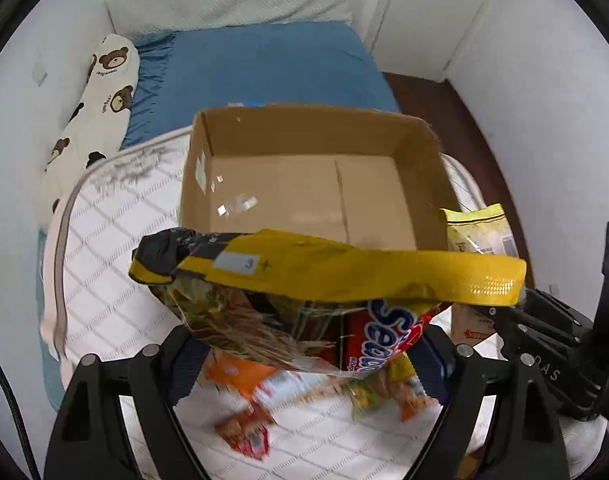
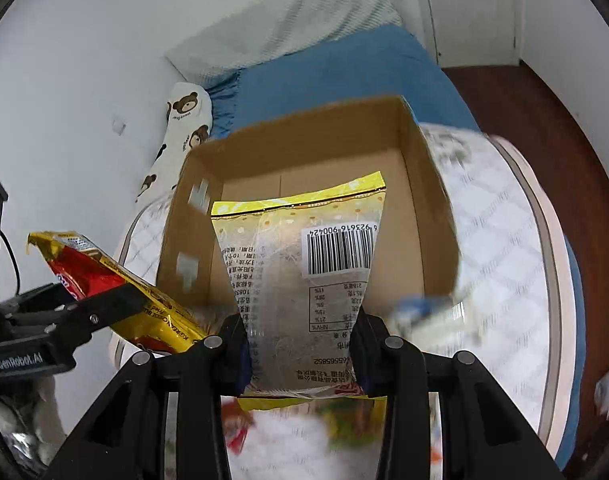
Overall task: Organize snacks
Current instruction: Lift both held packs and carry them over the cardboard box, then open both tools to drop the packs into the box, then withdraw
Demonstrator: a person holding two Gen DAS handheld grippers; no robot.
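- The bed point(image 1: 264, 64) fills the background: blue sheet, a white quilted pad point(image 1: 116, 240) on top, and a bear-print pillow point(image 1: 104, 92) against the wall.
- A cardboard box point(image 1: 316, 184) sits open on the pad, flaps gone or folded, and nothing inside it that I can see. Looks like the place the snacks go.
- The left gripper point(image 1: 304, 344) has a big yellow and red snack bag point(image 1: 324, 276) between its jaws, which stand wide around the bag's puffy body. It hangs just in front of the box's near wall.
- The right gripper point(image 2: 300, 344) is clamped narrow on a clear packet with a yellow top point(image 2: 304, 256), barcode facing the camera, raised over the near edge of the box.
- More small packets point(image 1: 244, 428) are loose on the pad below, too blurry to name.
- Handling guess: both bags look light, crinkly and slick, and the contents probably crush easily. I'd hold them by the flat sealed edge or loosely round the middle, no hard squeezing.
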